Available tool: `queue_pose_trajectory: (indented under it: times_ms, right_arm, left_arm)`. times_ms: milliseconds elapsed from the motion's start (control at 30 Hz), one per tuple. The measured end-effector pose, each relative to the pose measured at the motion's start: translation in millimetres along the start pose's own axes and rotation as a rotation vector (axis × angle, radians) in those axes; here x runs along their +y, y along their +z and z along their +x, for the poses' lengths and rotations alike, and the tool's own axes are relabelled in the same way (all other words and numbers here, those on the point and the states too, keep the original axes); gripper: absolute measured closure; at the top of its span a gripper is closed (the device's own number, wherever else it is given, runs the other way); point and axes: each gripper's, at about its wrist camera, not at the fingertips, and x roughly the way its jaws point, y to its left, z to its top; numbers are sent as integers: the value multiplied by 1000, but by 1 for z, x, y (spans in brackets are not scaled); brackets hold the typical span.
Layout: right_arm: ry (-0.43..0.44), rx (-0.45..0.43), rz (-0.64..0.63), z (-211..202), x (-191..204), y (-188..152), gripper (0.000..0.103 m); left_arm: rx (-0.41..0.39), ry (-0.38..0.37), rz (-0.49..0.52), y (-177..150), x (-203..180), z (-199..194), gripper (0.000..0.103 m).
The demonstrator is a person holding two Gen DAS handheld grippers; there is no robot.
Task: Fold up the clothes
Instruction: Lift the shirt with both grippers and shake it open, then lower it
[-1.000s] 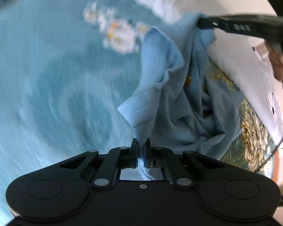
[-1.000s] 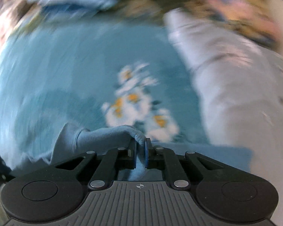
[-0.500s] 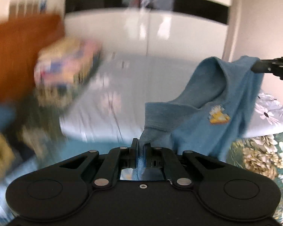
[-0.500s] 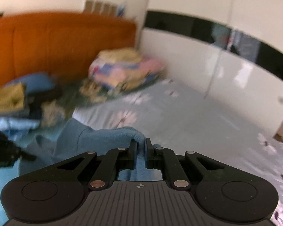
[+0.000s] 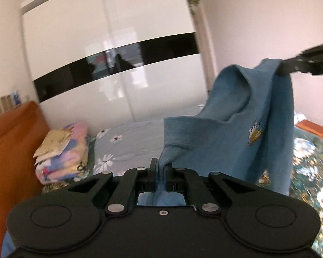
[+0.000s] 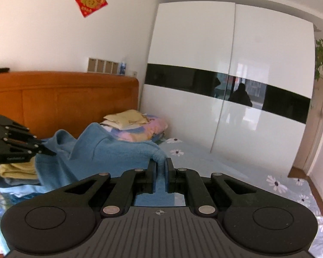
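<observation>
Left wrist view, item one: soft blue knit garment (image 5: 232,133) with a small yellow-and-white embroidered badge (image 5: 255,132) on its front, held in the air above the bed and strung between both tools, its body hanging down in loose folds.

Left gripper (image 5: 160,169): jaws nearly closed, pinching a bunched edge of the fabric. Right gripper (image 6: 160,167): jaws likewise nearly closed on a thick rolled edge of the same garment; its black fingers also show at the right edge of the left wrist view, holding the upper corner.

Surroundings: bed with pale grey daisy-print sheet (image 5: 127,144) below; stack of folded pastel blankets (image 5: 62,161) against the orange headboard (image 6: 60,99); folded yellow and blue clothes (image 6: 17,169) at the left of the right wrist view; glossy white wardrobe with a black band (image 6: 232,81) behind.

Risks, as judged:
- Both grips sit on narrow, bunched edges; a brisk shake could pull fabric out of one pinch, and the garment would swing from a single corner.
- The cloth hangs twisted, with one side sagging; laid down as it hangs, it would probably land creased.
- The hanging hem could drag on the sheet or brush the folded stacks and disturb them.
</observation>
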Motion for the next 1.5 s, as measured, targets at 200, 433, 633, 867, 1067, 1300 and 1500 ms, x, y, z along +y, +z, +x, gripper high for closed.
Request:
queue_pose_trajectory:
  times_ms: [200,433,633,867,1067,1300,1500]
  right_arm:
    - [-22,121,46,24,-16,-24,97]
    - [-33,378,126,146,-46,-117,97]
    - [-52,526,150,257,-71,-201,97]
    - [-42,633,157,356,-105,-265,97]
    - [-15,733,192,413,-127,-323,96]
    - [15,798,200,457,-131,-367,96]
    - [29,809,203,463,-126,-380,96]
  left_arm:
    - [119,-33,-10,-24,-13,64,100]
    - [354,-40,-152,-97,-21,219,100]
    - [482,32,-155,-139,-36,325,100]
    - [579,89,-130,-172,-45,435,99]
    - [677,94,-76,-210,-59,501,99]
    - [735,92,-46,-236,-69,530,99]
    - [742,96,-34,-244,-72,535,99]
